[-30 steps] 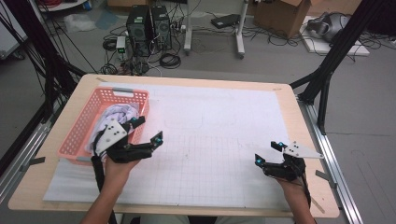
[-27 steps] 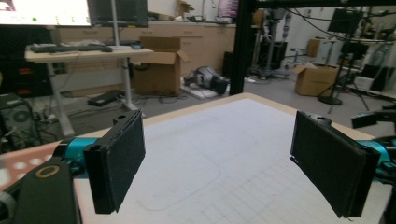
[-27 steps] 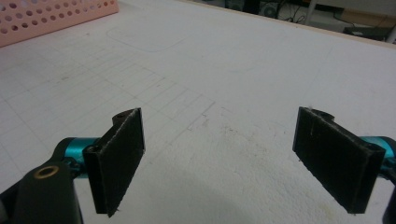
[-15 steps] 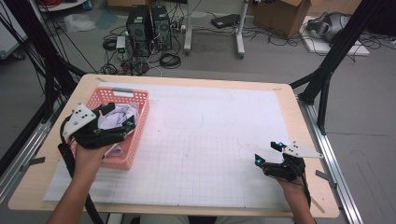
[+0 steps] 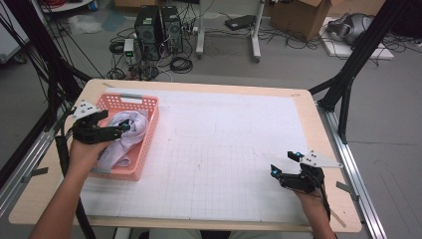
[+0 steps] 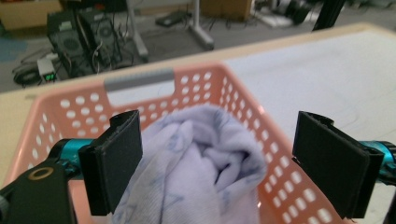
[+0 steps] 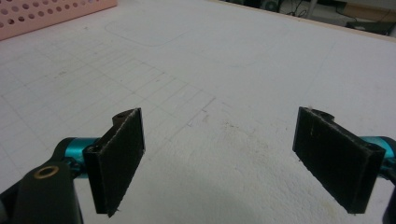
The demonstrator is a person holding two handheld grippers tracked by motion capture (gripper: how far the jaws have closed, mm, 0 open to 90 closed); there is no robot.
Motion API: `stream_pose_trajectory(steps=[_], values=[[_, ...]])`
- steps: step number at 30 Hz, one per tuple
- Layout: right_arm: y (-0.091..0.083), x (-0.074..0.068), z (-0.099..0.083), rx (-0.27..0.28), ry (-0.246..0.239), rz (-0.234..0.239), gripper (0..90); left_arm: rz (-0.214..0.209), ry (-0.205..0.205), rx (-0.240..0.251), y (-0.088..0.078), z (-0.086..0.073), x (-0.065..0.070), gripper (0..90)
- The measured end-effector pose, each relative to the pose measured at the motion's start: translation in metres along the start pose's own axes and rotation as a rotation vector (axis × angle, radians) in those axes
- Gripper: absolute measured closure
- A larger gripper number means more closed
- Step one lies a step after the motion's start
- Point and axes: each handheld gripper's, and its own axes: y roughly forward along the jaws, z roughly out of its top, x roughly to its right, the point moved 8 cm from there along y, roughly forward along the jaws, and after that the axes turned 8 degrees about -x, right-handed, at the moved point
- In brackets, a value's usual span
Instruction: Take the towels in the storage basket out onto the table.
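A pink perforated basket (image 5: 151, 130) stands on the left of the table and holds a crumpled pale lavender cloth (image 5: 121, 151). My left gripper (image 5: 125, 126) hovers over the basket from its left side. In the left gripper view the gripper (image 6: 219, 163) is open, with its jaws wide apart on either side of the cloth (image 6: 196, 158); the left pad (image 6: 116, 163) touches the fabric. The basket's far wall (image 6: 196, 84) rises behind. My right gripper (image 5: 282, 163) rests open near the table's front right. In the right gripper view this gripper (image 7: 219, 158) has nothing between its jaws.
A white gridded mat (image 5: 224, 149) covers most of the wooden table (image 5: 328, 149). The basket's corner (image 7: 56, 11) shows far off in the right gripper view. Beyond the far edge are computer towers (image 5: 157, 27), cables, and black frame legs (image 5: 348, 74).
My left gripper swung left from the mat beside the basket to a spot over the basket's left half, above the cloth. The right gripper stayed put.
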Motion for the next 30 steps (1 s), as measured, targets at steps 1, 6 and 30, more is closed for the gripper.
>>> stream_pose_trajectory(steps=[1, 6, 30], values=[[0.0, 0.0, 0.0, -0.001, 0.0, 0.0, 15.7, 0.005, 0.001, -0.034, 0.005, -0.004, -0.002, 16.4], [0.0, 0.0, -0.001, -0.003, -0.001, 0.001, 15.8, 0.036, -0.003, -0.199, 0.026, -0.023, -0.01, 16.6], [0.002, -0.002, -0.003, -0.027, -0.018, -0.004, 15.8, 0.102, -0.014, -0.452, 0.072, -0.06, -0.031, 1.8]])
